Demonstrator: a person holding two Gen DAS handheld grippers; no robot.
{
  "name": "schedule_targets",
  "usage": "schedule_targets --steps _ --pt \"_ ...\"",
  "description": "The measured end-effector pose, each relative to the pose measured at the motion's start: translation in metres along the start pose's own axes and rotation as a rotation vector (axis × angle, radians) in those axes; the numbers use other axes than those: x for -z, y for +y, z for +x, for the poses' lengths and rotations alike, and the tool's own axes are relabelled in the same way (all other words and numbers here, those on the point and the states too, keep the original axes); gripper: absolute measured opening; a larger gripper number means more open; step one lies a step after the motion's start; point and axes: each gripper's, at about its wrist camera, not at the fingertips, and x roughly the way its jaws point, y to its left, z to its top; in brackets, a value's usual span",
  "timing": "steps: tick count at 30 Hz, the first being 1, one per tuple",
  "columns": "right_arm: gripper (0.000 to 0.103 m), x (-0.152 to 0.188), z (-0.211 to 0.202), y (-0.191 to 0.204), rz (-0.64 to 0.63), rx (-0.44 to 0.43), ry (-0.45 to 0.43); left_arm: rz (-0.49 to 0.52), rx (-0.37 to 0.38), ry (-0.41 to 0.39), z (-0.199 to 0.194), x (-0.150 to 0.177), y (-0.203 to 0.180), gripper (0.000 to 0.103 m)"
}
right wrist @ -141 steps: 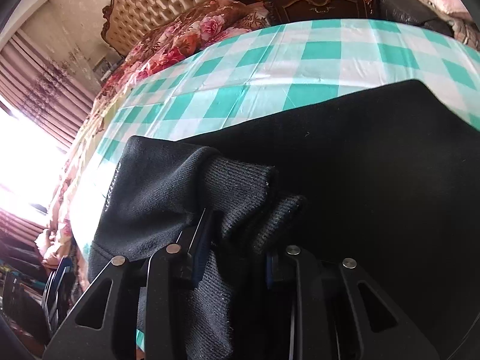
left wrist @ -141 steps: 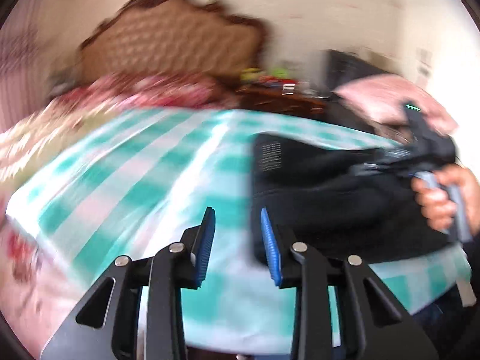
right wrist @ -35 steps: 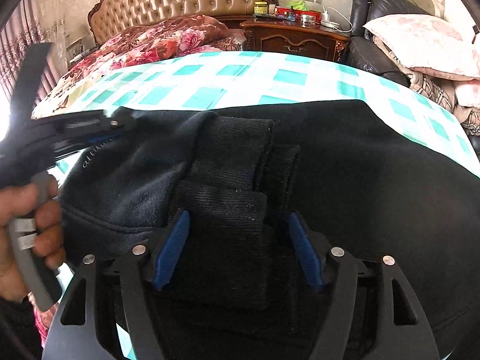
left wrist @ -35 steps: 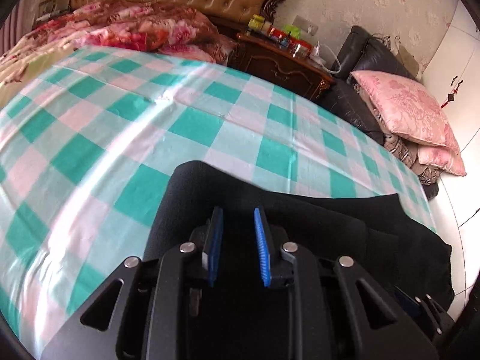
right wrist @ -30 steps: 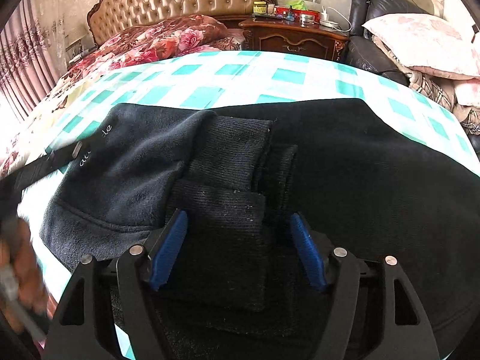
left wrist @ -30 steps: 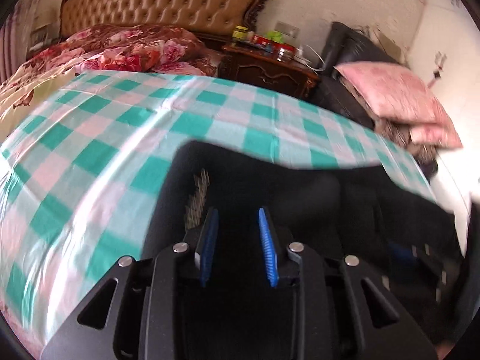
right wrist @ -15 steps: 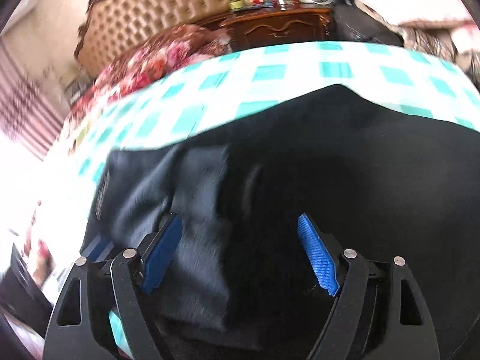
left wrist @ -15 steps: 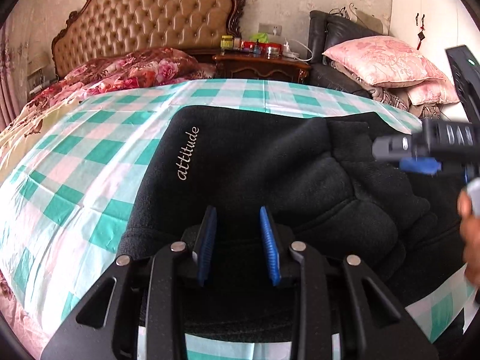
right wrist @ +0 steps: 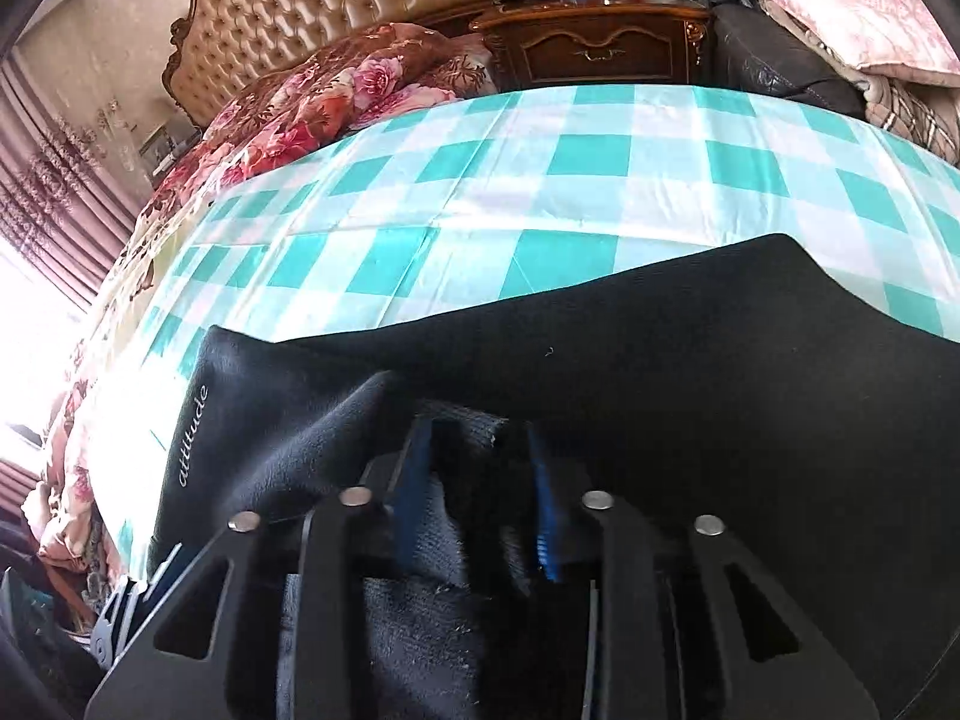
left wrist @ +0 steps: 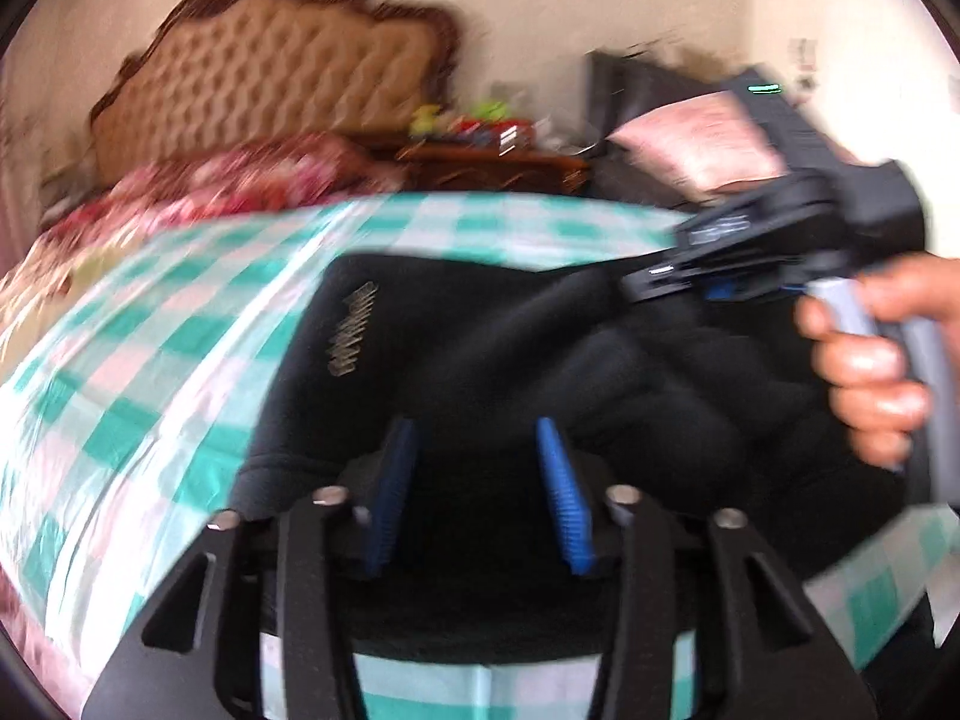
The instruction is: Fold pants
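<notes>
The black pants (right wrist: 690,396) lie folded on the bed (right wrist: 588,180), over its teal-and-white checked sheet (left wrist: 156,348), near the front edge. The word "attitude" (right wrist: 193,437) runs along the left part of the fabric.

The left hand-held gripper (left wrist: 477,480) hovers above the near edge of the pants with its blue pads spread and nothing between them. This view is blurred.

The right hand-held gripper (right wrist: 477,468) has its fingers partly drawn in around a ribbed cuff (right wrist: 468,426) of the pants; whether the pads actually clamp it cannot be told. From the left wrist view, a hand (left wrist: 870,360) grips its handle at the right.

A tufted headboard (right wrist: 336,0) and a wooden nightstand (right wrist: 594,42) stand behind.
</notes>
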Motion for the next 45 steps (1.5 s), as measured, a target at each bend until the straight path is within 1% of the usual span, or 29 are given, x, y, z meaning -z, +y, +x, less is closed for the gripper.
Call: schedule_targets --steps 1,2,4,6,8,10,12,14,15,16,17,18,19,20,22,24,26,28,31,32,33,34,35,36,37,39,40,42,45 --pt "0.02 0.001 -0.002 -0.002 0.008 -0.005 0.001 0.042 0.003 -0.022 -0.005 0.001 -0.008 0.052" --pt "0.018 0.002 -0.003 -0.003 0.012 -0.01 0.002 0.107 0.006 -0.053 -0.013 0.003 -0.022 0.053" --pt "0.017 0.003 -0.003 -0.002 0.005 -0.011 -0.001 0.197 0.003 -0.078 -0.018 0.007 -0.043 0.052" --pt "0.017 0.004 -0.004 -0.001 -0.005 -0.005 -0.005 0.277 -0.061 -0.084 -0.013 0.007 -0.062 0.051" --pt "0.017 0.004 -0.004 -0.001 -0.003 -0.006 -0.004 0.315 -0.08 -0.072 -0.004 0.003 -0.069 0.051" --pt "0.016 0.004 -0.006 -0.003 0.011 -0.015 0.0 0.321 -0.075 -0.063 -0.004 0.0 -0.069 0.052" --pt "0.015 0.004 -0.008 -0.004 0.015 -0.017 -0.002 0.278 0.003 -0.091 -0.018 -0.005 -0.064 0.056" --pt "0.014 0.004 -0.011 -0.006 0.01 -0.01 -0.005 0.317 0.003 -0.105 -0.023 -0.004 -0.069 0.059" --pt "0.014 0.005 -0.011 -0.004 0.006 -0.002 -0.007 0.35 -0.007 -0.09 -0.019 -0.002 -0.075 0.059" --pt "0.014 0.006 -0.011 -0.003 0.0 0.005 -0.009 0.361 -0.01 -0.071 -0.015 0.0 -0.077 0.056" --pt "0.014 0.007 -0.012 -0.001 -0.013 0.018 -0.013 0.359 -0.009 -0.037 -0.005 0.004 -0.079 0.042" --pt "0.014 0.007 -0.012 0.001 -0.024 0.029 -0.016 0.35 0.008 -0.019 0.002 0.005 -0.081 0.036" --pt "0.014 0.007 -0.012 0.001 -0.03 0.037 -0.017 0.347 0.017 -0.02 0.004 0.006 -0.082 0.025" --pt "0.014 0.007 -0.013 0.001 -0.032 0.042 -0.017 0.361 0.02 -0.019 0.005 0.005 -0.086 0.02" --pt "0.013 0.008 -0.016 0.0 -0.037 0.068 -0.017 0.379 0.02 -0.041 -0.002 0.002 -0.092 0.017" --pt "0.013 0.01 -0.023 0.002 -0.048 0.096 -0.031 0.366 0.037 -0.053 -0.007 -0.001 -0.091 0.017" --pt "0.013 0.012 -0.026 0.004 -0.066 0.138 -0.041 0.352 0.048 -0.025 0.0 0.001 -0.085 0.017" --pt "0.014 0.013 -0.025 0.002 -0.082 0.21 -0.045 0.345 0.049 -0.011 0.006 0.005 -0.084 0.017" --pt "0.015 0.014 -0.036 -0.004 -0.059 0.271 -0.086 0.331 0.056 -0.018 0.008 0.005 -0.079 0.019" --pt "0.019 0.014 -0.041 -0.003 -0.062 0.276 -0.105 0.318 0.068 -0.016 0.008 0.005 -0.077 0.02" --pt "0.021 0.016 -0.05 0.002 -0.078 0.28 -0.141 0.291 0.085 -0.011 0.008 0.005 -0.073 0.021" --pt "0.024 0.018 -0.059 0.007 -0.095 0.286 -0.172 0.269 0.102 -0.006 0.008 0.004 -0.07 0.025" --pt "0.038 0.02 -0.064 0.011 -0.103 0.291 -0.192 0.233 0.141 0.005 0.007 0.004 -0.064 0.032" --pt "0.056 0.025 -0.071 0.019 -0.113 0.295 -0.226 0.204 0.174 0.012 0.006 0.004 -0.06 0.035" --pt "0.062 0.028 -0.074 0.024 -0.125 0.29 -0.241 0.169 0.2 0.008 0.0 0.003 -0.054 0.036" --pt "0.064 0.035 -0.075 0.036 -0.159 0.288 -0.242 0.089 0.22 -0.017 -0.015 0.003 -0.04 0.036" --pt "0.064 0.039 -0.073 0.042 -0.168 0.286 -0.238 0.06 0.207 -0.029 -0.024 0.005 -0.034 0.036" --pt "0.064 0.048 -0.067 0.051 -0.182 0.27 -0.22 -0.016 0.142 -0.056 -0.04 0.004 -0.01 0.035" --pt "0.065 0.057 -0.049 0.062 -0.205 0.247 -0.163 -0.126 0.049 -0.057 -0.048 0.002 0.029 0.036"
